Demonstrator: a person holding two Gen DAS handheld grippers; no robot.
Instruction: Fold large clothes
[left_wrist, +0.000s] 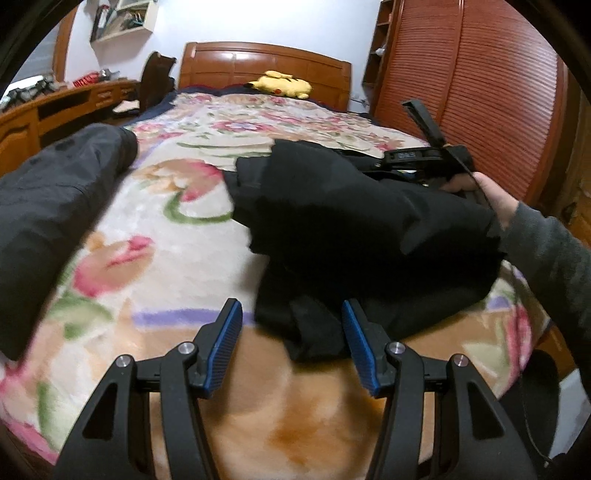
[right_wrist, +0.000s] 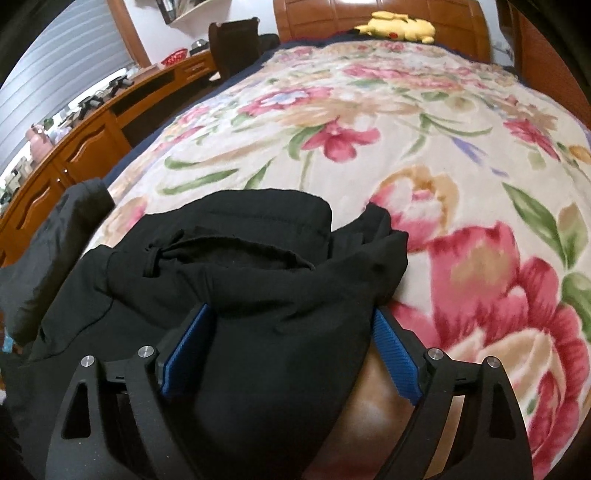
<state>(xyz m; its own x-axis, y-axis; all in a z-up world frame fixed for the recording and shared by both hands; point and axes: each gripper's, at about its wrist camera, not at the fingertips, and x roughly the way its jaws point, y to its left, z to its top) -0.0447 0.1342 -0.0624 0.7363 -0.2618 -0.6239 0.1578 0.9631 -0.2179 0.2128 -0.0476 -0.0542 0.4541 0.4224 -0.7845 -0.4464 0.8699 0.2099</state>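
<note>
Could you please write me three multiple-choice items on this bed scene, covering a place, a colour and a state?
1. Where does the yellow plush toy lie? A by the headboard; B on the desk; C on the black jacket.
2. What colour are the gripper pads? A red; B blue; C green.
3. How do the right gripper jaws stand? A shut on nothing; B wide, jacket between them; C out of view.

Answers: 1 A, it rests at the bed's far end; 2 B, the ribbed pads are blue; 3 B, black cloth fills the gap.

Tons of open floral fleece blanket (right_wrist: 424, 122) toward the wooden headboard (left_wrist: 266, 62), only a yellow plush toy (left_wrist: 280, 83) there. Bunched black jacket (right_wrist: 258, 277) blocks the near edge, dark grey folded garment (left_wrist: 48, 206) crowds the left.
</note>
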